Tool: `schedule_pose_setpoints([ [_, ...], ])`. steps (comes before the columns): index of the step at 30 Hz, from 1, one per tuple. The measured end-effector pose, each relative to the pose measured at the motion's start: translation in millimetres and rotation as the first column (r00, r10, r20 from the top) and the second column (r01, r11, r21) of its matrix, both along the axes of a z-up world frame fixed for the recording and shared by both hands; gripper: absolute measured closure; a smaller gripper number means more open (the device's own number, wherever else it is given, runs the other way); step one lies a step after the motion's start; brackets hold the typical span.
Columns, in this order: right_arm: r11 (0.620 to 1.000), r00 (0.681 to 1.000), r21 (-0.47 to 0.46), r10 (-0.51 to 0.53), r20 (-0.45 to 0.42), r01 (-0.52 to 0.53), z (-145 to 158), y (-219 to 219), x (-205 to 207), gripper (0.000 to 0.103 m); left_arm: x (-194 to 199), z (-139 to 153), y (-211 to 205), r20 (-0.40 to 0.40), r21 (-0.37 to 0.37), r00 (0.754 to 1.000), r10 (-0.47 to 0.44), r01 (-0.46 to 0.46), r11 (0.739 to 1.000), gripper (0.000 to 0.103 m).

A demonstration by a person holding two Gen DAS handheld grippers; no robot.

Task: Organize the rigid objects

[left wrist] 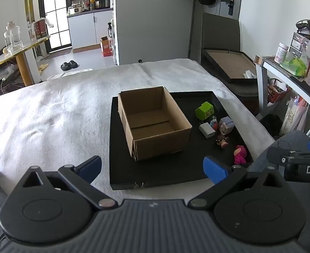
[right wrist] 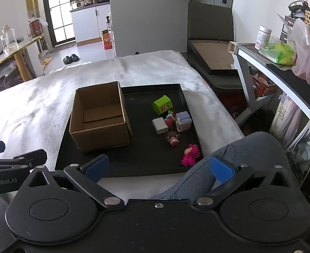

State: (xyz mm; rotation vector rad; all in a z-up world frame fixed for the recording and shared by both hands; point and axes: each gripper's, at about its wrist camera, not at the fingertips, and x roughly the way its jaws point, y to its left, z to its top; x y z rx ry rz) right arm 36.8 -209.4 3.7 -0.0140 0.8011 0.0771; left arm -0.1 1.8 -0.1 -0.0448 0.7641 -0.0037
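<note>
Since the cardboard box (right wrist: 100,118) sits empty on the black tray (right wrist: 146,160) beside the small toys (right wrist: 171,124), both the left gripper (left wrist: 152,166) and right gripper (right wrist: 159,167) hover wide, holding nothing, apparently ready for sorting.

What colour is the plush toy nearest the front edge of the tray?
Bright pink. The plush toy shows best in the right wrist view, lying near the tray's front right corner.

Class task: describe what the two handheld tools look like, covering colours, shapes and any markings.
Both the left tool and the right tool have matte black bodies with round disc housings, silver pivot rivets, angled black linkages and blue padded fingers. White lettering marks their sides: "DAS" and "enRobot.AI". No cables or sleeves show.
</note>
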Motion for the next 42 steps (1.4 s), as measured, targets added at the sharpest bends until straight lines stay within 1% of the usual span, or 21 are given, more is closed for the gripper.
schedule_pose_setpoints([
  [1, 1.000, 1.000, 0.001, -0.003, -0.001, 0.003, 0.2, -0.7, 0.1, 0.000, 0.2, -0.2, 0.8, -0.002, -0.005, 1.000, -0.001, 0.001, 1.000, 0.001],
  [3, 1.000, 1.000, 0.011, 0.002, -0.005, -0.002, 0.1, -1.8, 0.5, 0.000, -0.6, -2.3, -0.8, 0.001, 0.025, 1.000, 0.001, -0.001, 1.000, 0.001],
  [7, 1.000, 1.000, 0.027, 0.000, -0.016, 0.000, 1.4, -5.2, 1.4, 0.000, -2.1, -0.7, -4.0, 0.005, 0.037, 1.000, -0.018, 0.018, 0.999, 0.001],
  [10, 1.000, 1.000, 0.023, 0.006, -0.012, -0.006, -4.0, -1.7, -2.7, 0.000, -4.5, 1.0, -4.2, 0.012, 0.038, 1.000, -0.020, 0.019, 0.999, 0.001],
  [18, 1.000, 1.000, 0.027, 0.002, -0.006, -0.002, -1.6, -2.2, -2.2, 0.000, -3.3, 1.2, -7.9, -0.001, 0.043, 1.000, -0.026, 0.026, 0.999, 0.001],
  [22, 0.999, 1.000, 0.035, 0.011, -0.008, -0.010, -0.5, -8.3, -2.2, 0.000, -3.4, 0.8, -7.8, -0.001, 0.044, 1.000, -0.027, 0.027, 0.999, 0.001],
  [42, 0.999, 1.000, 0.037, 0.013, -0.009, -0.013, -0.8, -6.6, -2.6, 0.000, -0.8, 2.2, -14.0, -0.004, 0.048, 1.000, -0.030, 0.030, 0.998, 0.001],
])
